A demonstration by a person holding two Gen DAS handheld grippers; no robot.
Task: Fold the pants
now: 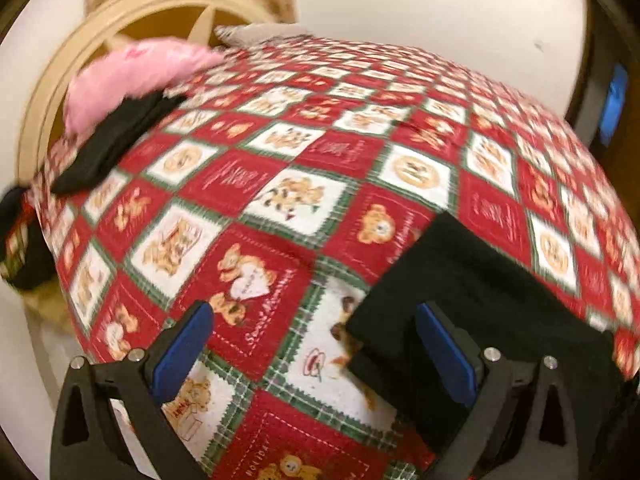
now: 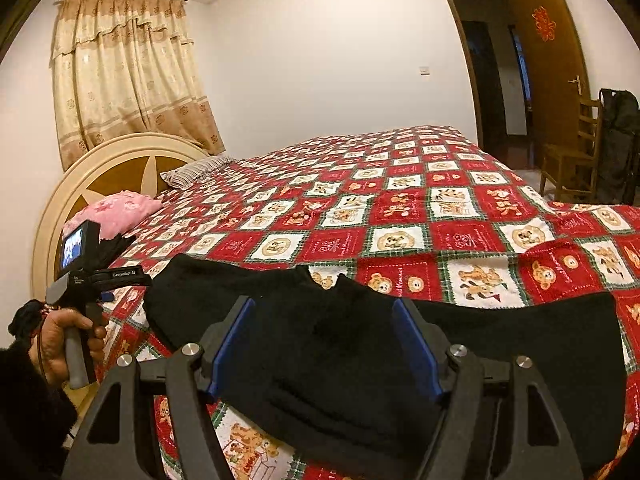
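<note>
The black pants [image 2: 360, 344] lie spread on the red patchwork bedspread [image 2: 400, 216] at the bed's near edge. My right gripper [image 2: 324, 340] is open just above their middle, with the blue pads on either side of the cloth. In the left wrist view, one end of the pants [image 1: 480, 280] lies at the lower right. My left gripper [image 1: 316, 344] is open over the bedspread [image 1: 280, 160], with its right finger [image 1: 444, 348] at the cloth's edge. The left gripper also shows in the right wrist view [image 2: 120, 276], held in a hand at the left.
A pink pillow [image 2: 116, 208] and a dark folded garment [image 1: 112, 144] lie near the round headboard [image 2: 120, 160]. A striped pillow [image 2: 196, 172] lies further back. A wooden chair [image 2: 572, 156] and an open door [image 2: 548, 48] stand at the right.
</note>
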